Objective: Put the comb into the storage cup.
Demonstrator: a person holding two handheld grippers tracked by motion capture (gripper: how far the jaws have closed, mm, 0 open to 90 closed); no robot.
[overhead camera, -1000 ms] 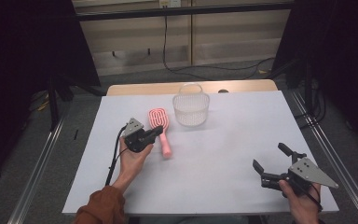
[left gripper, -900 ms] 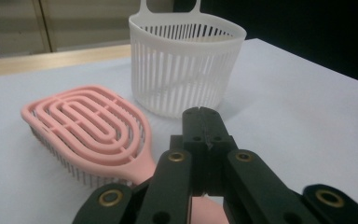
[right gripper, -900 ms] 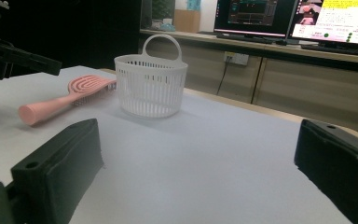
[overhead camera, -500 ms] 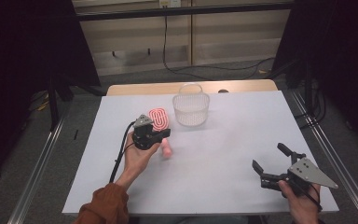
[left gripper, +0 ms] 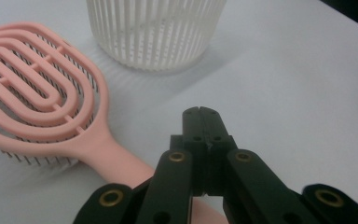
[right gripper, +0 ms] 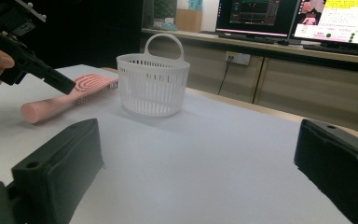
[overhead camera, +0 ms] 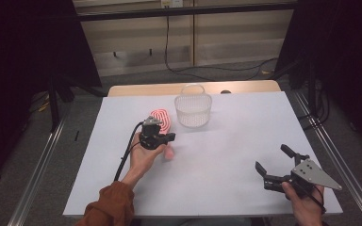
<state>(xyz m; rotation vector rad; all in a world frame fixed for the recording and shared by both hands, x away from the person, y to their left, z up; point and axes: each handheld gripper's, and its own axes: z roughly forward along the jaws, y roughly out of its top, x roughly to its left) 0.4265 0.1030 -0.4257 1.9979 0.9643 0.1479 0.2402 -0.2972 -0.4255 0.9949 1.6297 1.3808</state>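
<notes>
A pink hairbrush (overhead camera: 160, 118) lies flat on the white table, its handle pointing toward the person. Just right of it and farther back stands a white slatted basket (overhead camera: 193, 110) with a loop handle. My left gripper (overhead camera: 169, 137) hovers over the brush handle with its jaws pressed together and nothing between them. In the left gripper view the joined tips (left gripper: 203, 112) sit right of the brush (left gripper: 37, 102), short of the basket (left gripper: 154, 32). My right gripper (overhead camera: 272, 157) rests near the table's front right corner, jaws wide apart and empty. Its own view faces the basket (right gripper: 153, 88), the brush (right gripper: 70, 100) and the left gripper (right gripper: 65, 87).
The white table (overhead camera: 226, 155) has bare surface between the two grippers. A black cable (overhead camera: 125, 157) trails from the left gripper along the forearm. Metal rails run along both sides of the table, and monitors (right gripper: 335, 18) stand on a counter beyond it.
My left gripper has moved right and slightly away from the person, from beside the brush handle to over it. The brush, basket and right gripper have stayed put.
</notes>
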